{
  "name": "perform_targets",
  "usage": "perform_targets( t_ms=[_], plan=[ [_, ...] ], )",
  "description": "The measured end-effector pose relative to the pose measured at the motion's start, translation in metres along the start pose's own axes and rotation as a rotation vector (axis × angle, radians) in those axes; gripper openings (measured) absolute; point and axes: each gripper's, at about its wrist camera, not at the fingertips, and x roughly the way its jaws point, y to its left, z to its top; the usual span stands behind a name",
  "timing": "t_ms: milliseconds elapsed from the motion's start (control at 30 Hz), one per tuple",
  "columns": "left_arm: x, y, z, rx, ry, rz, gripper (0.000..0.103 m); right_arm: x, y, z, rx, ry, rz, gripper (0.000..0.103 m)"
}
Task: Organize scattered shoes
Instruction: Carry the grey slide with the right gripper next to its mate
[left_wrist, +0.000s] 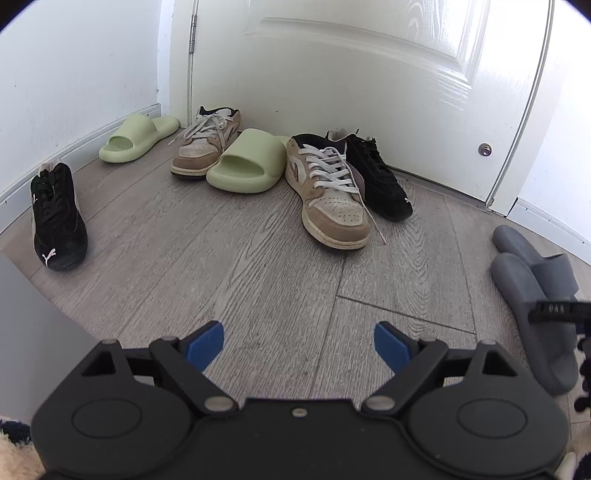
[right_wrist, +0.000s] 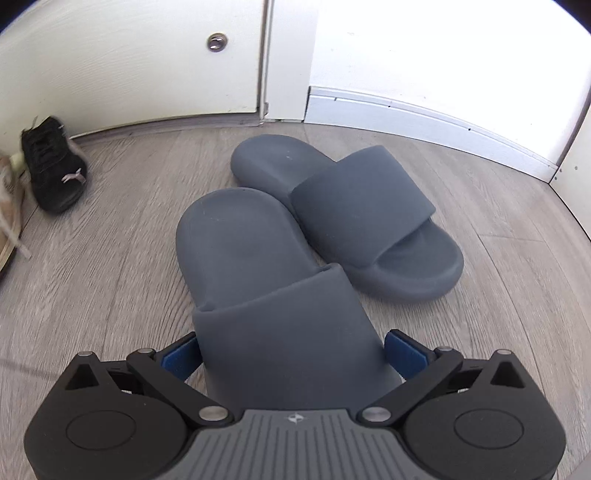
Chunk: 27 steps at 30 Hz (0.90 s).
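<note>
Right wrist view: my right gripper (right_wrist: 291, 354) is spread wide, blue pads either side of the near grey slide (right_wrist: 258, 280)'s strap, contact unclear; its mate (right_wrist: 354, 214) lies touching it on the floor (right_wrist: 110, 280) near the door (right_wrist: 129, 66). Left gripper (left_wrist: 298, 347) hangs released over bare floor. White Puma cat logos on both black sneakers (left_wrist: 55, 221) (left_wrist: 380, 177); tan sneakers and green slides lie by the door's bottom edge.

The left wrist view is taken low over the floor (left_wrist: 258, 266), faced toward the door (left_wrist: 369, 74) with the shoes well ahead. The right wrist view is held close above the grey slides (right_wrist: 280, 295); these slides (left_wrist: 535, 295) are shared at the left view's right edge
</note>
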Motion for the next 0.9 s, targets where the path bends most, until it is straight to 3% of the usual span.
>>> perform_targets(
  t_ms=[133,367,533,633,767,900],
  plan=[
    [0.004,0.001,0.0,-0.003,0.015,0.004,0.089,0.024,-0.002,0.027,0.002,-0.027,0.0,0.102],
    [0.011,0.001,0.004,-0.025,0.022,0.004,0.089,0.02,-0.057,0.029,0.038,-0.092,0.249,0.103],
    [0.018,-0.004,0.006,-0.023,0.032,-0.021,0.089,-0.001,-0.084,0.037,-0.034,-0.21,0.311,0.103],
    [0.026,-0.007,0.008,-0.023,0.048,-0.029,0.089,-0.005,-0.088,0.044,-0.072,-0.217,0.37,0.103],
    [0.033,-0.008,0.008,-0.038,0.07,-0.039,0.089,0.006,-0.099,0.055,-0.086,-0.254,0.31,0.103],
    [0.034,-0.006,0.008,-0.047,0.072,-0.043,0.089,0.056,-0.115,0.073,-0.13,-0.184,0.199,0.103]
  ],
)
